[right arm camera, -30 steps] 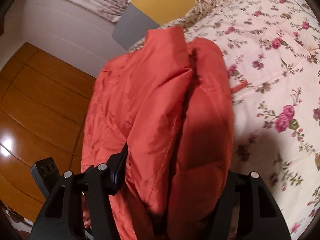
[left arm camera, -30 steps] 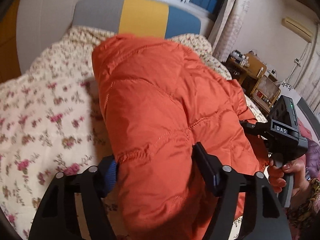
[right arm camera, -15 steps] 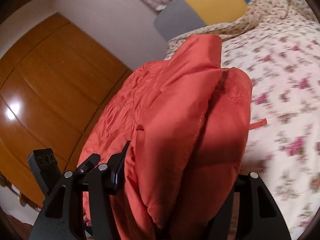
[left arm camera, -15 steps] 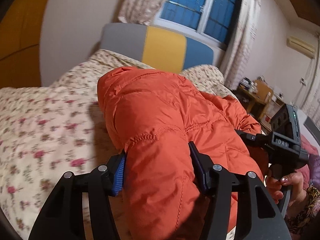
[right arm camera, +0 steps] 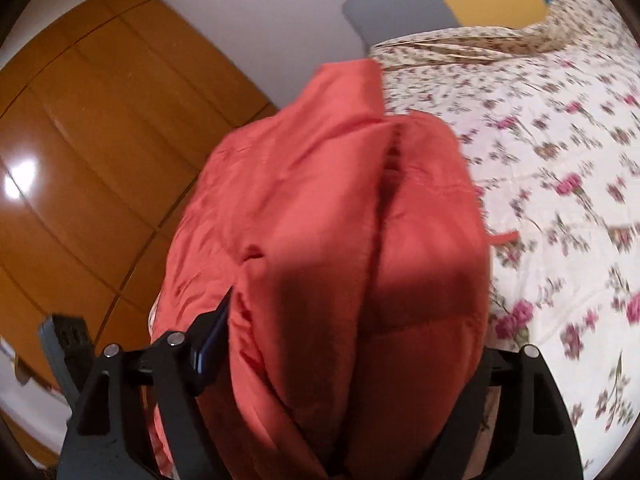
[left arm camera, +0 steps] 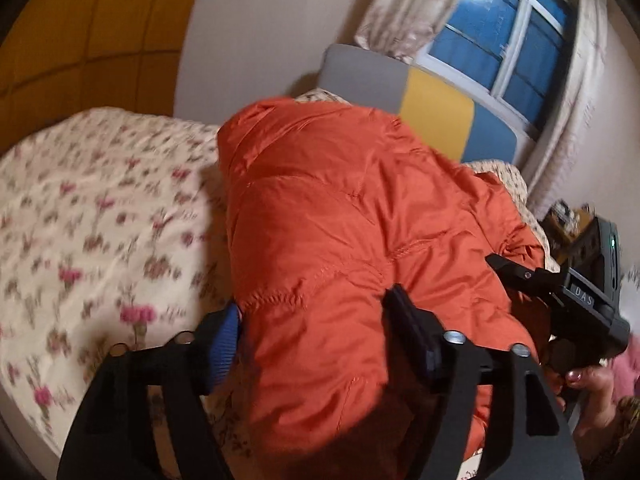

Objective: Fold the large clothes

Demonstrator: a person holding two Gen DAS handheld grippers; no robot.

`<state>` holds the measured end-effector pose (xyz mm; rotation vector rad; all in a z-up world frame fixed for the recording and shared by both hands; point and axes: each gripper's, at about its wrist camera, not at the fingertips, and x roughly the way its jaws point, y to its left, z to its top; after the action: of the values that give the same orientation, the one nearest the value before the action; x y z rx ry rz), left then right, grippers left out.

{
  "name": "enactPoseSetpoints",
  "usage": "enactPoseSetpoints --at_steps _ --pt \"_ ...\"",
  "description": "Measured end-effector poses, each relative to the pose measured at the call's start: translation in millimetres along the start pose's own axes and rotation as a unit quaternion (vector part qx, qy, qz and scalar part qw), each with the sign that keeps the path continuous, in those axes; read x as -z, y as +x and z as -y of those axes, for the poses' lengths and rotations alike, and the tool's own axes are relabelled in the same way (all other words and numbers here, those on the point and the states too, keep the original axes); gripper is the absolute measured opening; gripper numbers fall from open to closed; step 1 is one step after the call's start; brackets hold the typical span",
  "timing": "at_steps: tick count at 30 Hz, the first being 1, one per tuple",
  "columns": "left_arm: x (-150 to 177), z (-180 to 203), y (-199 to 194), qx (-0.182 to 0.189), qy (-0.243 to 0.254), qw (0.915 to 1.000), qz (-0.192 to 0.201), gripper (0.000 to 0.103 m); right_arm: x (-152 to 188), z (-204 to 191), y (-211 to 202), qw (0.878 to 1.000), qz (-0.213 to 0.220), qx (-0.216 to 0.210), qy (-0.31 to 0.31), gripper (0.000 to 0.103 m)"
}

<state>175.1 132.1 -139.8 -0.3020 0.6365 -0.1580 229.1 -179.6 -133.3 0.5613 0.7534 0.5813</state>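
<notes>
An orange puffer jacket (left arm camera: pixel 340 232) is bunched thickly and held up over a floral bedspread (left arm camera: pixel 92 216). My left gripper (left arm camera: pixel 316 332) is shut on one thick end of the jacket, which bulges between its fingers. My right gripper (right arm camera: pixel 348 344) is shut on the other end of the jacket (right arm camera: pixel 340 220); its right finger is hidden behind the fabric. The right gripper's body (left arm camera: pixel 576 300) shows in the left wrist view at the far right, held by a hand. The left gripper's body (right arm camera: pixel 64 344) shows at the lower left of the right wrist view.
The bed has a grey, yellow and blue headboard (left arm camera: pixel 420 96) under a curtained window (left arm camera: pixel 504 40). A wooden wardrobe (right arm camera: pixel 80 140) stands to the left of the bed. A cluttered bedside table (left arm camera: pixel 568 220) is at the right. The floral bedspread (right arm camera: pixel 560 160) spreads under the jacket.
Both grippers have tilted and lifted with the jacket still held; the views have swung up and to the side, showing more wall, wardrobe and window. The jacket stays gripped at both ends.
</notes>
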Motion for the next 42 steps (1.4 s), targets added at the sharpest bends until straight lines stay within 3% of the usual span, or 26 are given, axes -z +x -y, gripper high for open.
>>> enactPoseSetpoints --at_steps 2,5,7,11,13,16,21,28,37,42 --pt "6 2 -6 -0.016 0.007 0.9998 0.011 0.090 -3 15 -7 0.999 0.018 0.010 0.024 0.081" --pt "8 12 -16 -0.028 0.027 0.9988 0.031 0.090 -8 35 -26 0.996 0.056 0.047 0.058 0.087" --pt "6 19 -18 -0.039 0.043 0.9974 0.042 0.093 -8 36 -28 0.994 0.049 0.088 0.041 0.087" --pt "6 31 8 -0.071 0.075 0.9946 0.002 0.096 -1 26 -19 0.979 0.045 0.197 -0.029 0.091" --pt "7 29 20 -0.070 0.066 0.9952 -0.017 0.097 10 29 -17 0.976 0.041 0.213 -0.028 0.093" --pt "8 24 30 -0.071 0.057 0.9954 -0.032 0.098 13 37 -15 0.977 0.036 0.212 0.000 0.094" --pt "7 22 12 -0.071 0.048 0.9958 -0.034 0.100 13 22 -39 0.978 0.029 0.206 0.004 0.098" --pt "14 33 -22 -0.102 0.050 0.9934 -0.018 0.100 30 -36 -80 0.976 0.028 0.208 -0.061 0.101" --pt "23 42 -80 -0.077 0.014 0.9970 0.006 0.100 56 -84 -112 0.964 0.054 0.226 -0.127 0.101" --pt "33 55 -107 -0.100 0.032 0.9942 0.025 0.100 71 -104 -124 0.958 0.065 0.232 -0.159 0.101"
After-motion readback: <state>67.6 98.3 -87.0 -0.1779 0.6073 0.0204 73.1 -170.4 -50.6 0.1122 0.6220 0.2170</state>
